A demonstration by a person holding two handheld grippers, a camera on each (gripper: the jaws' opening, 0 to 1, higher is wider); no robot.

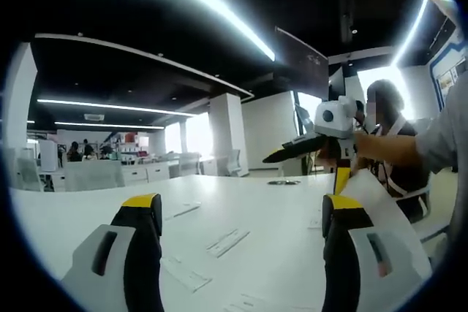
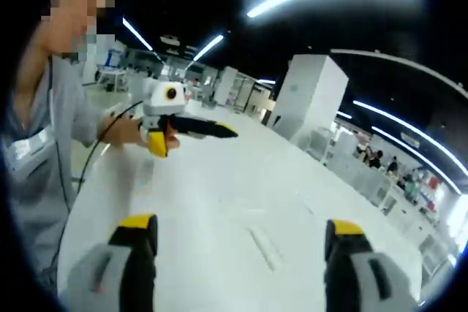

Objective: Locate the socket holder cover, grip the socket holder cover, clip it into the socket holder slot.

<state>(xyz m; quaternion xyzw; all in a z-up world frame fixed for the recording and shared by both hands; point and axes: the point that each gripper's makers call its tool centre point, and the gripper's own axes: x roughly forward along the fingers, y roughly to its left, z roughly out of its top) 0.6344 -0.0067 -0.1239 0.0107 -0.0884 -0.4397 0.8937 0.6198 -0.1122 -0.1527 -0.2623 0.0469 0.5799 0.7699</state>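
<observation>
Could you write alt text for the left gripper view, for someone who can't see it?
Two open yellow-tipped jaws of the left gripper rise over a white table scattered with flat white strips. Beyond, on the right, a person's hand holds the right gripper above the table in an office.

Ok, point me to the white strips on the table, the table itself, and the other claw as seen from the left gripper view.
strips point(image 1: 228, 241): left gripper view, middle of the nearest flat strip.
table point(image 1: 278, 210): left gripper view, bare white top.
right claw point(image 1: 289, 153): left gripper view, on its dark jaws, held up above the table's far side.
</observation>
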